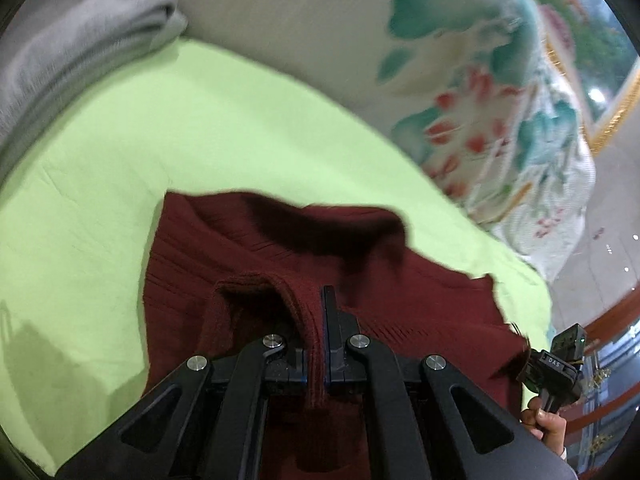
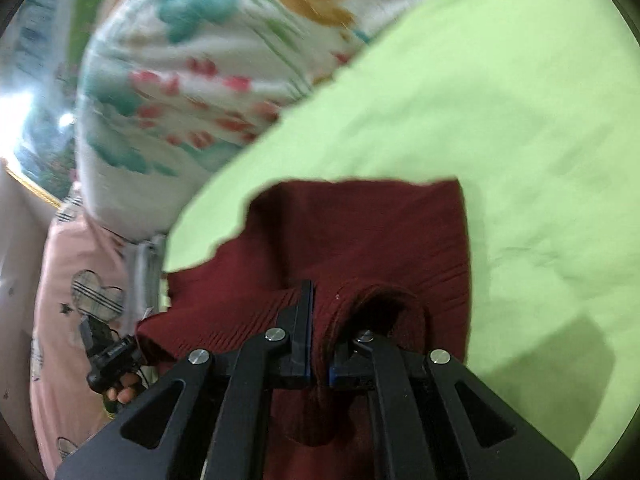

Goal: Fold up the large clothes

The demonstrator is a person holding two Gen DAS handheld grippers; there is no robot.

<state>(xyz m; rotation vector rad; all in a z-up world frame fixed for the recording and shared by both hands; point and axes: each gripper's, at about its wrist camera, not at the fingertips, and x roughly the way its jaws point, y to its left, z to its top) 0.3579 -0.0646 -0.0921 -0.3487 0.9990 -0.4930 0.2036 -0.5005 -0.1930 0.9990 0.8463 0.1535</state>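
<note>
Nearest to me, my left gripper (image 1: 318, 308) is clamped on a ribbed edge of the dark red sweater (image 1: 320, 264), the knit pinched tight between its two fingers and hanging down past them. My right gripper (image 2: 316, 300) is likewise closed on a fold of the same sweater (image 2: 360, 232), with a rolled cuff-like opening bulging just beside its right finger. In the left wrist view I can see the right gripper off at the right edge, with the person's hand (image 1: 550, 426) under it. The rest of the sweater lies rumpled on the light green sheet (image 1: 200, 128) beyond both grippers. Farther off, a white quilt with teal and red flowers (image 1: 500, 120) lies past the sheet's edge, and a folded grey garment (image 1: 72, 40) rests at the far left. A pink cloth with heart shapes (image 2: 80, 280) shows at the left of the right wrist view
</note>
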